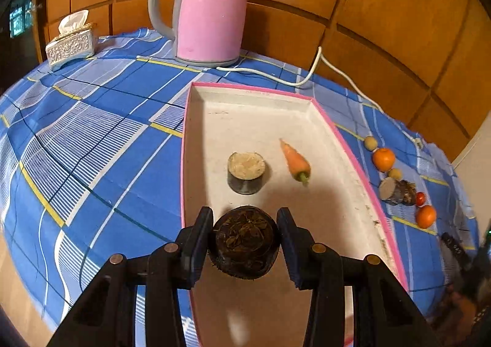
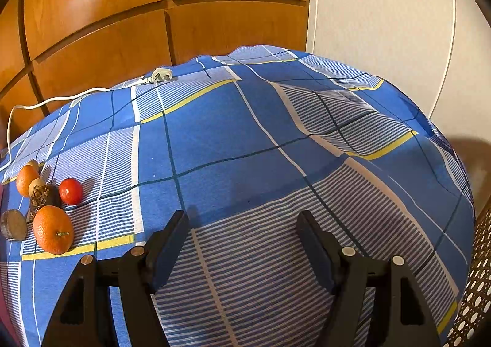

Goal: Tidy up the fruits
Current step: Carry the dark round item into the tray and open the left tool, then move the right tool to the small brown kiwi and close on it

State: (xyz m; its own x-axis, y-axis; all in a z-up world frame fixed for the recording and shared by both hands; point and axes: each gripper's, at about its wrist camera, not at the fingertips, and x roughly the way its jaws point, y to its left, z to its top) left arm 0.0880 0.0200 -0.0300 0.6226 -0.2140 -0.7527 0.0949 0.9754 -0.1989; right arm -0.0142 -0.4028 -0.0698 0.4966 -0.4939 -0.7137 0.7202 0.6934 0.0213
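Through the left wrist camera we see our left gripper (image 1: pixel 244 239) with its jaws narrowed around a dark, fibrous round root chunk (image 1: pixel 244 247), just inside the pink-rimmed white tray (image 1: pixel 337 138). Ahead of the fingers lie one cut root stub (image 1: pixel 246 172) and one tapered carrot (image 1: pixel 295 159). Through the right wrist camera, our right gripper (image 2: pixel 242 239) hangs wide open, holding nothing, over the blue checked cloth (image 2: pixel 245 147). To its left sit two dimpled tangerines (image 2: pixel 52 229) and one glossy tomato (image 2: pixel 71 191).

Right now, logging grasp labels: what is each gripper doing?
Left gripper: around the dark root piece; grip uncertain.
Right gripper: open, empty.
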